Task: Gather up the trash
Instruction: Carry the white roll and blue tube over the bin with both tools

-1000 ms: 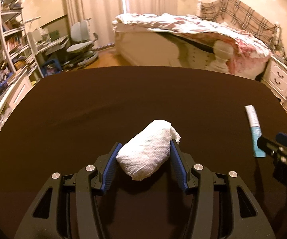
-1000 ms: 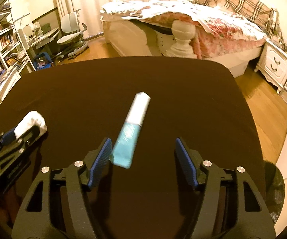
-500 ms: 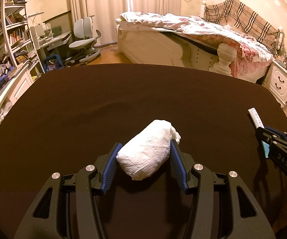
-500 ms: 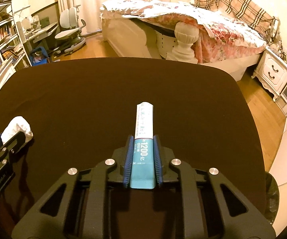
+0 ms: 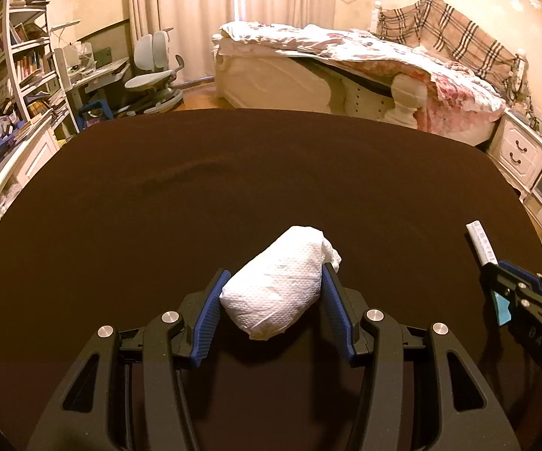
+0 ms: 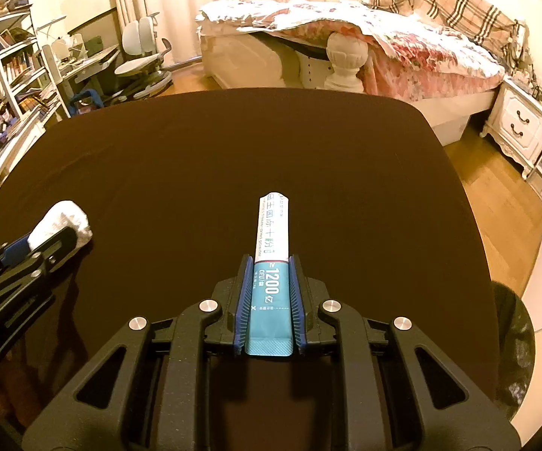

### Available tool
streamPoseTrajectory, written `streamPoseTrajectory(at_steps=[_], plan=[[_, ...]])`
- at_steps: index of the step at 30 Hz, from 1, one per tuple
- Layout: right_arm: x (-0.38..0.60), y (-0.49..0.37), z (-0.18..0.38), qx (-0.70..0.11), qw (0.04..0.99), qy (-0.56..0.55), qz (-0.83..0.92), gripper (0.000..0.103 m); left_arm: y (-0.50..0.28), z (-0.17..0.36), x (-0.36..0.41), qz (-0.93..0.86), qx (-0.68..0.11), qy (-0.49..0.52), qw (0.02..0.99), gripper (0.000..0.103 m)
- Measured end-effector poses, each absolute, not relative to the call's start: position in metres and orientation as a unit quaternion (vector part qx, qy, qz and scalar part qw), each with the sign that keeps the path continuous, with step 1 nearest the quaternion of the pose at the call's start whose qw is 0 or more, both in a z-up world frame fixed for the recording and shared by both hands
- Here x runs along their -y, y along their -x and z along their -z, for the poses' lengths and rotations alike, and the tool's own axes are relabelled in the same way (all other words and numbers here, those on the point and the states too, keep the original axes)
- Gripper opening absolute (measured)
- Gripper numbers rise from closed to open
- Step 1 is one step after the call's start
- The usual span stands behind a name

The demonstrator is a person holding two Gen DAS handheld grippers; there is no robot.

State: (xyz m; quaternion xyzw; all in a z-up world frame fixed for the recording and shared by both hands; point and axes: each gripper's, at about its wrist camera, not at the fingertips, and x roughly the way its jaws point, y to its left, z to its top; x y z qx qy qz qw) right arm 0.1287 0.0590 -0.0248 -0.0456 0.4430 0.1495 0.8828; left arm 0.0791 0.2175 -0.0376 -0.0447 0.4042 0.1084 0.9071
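While clamped on the tissue wad [image 5: 278,293], left gripper [image 5: 272,308] over the near part of the dark table [image 5: 233,195], both blue pads pressed into the wad's sides, wad's far end poking out beyond the fingertips. To its right, right gripper [image 6: 269,297] squeezed tight on the sachet [image 6: 272,263], jaws just closed onto it, pads on the teal half, white printed half sticking forward over the table. 2 pieces of trash held, 1 per gripper. Beyond the table's far edge: bed [image 6: 365,49], desk chair [image 5: 154,71], bookshelf [image 5: 18,60] at left.
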Motion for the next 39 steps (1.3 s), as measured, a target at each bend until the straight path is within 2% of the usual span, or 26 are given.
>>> streamPoseTrajectory(at_steps=[39], plan=[[0.04, -0.007, 0.0, -0.403, 0.906, 0.011, -0.128, 0.019, -0.009, 0.034, -0.113, -0.038, -0.384, 0.018, 0.922, 0.051]])
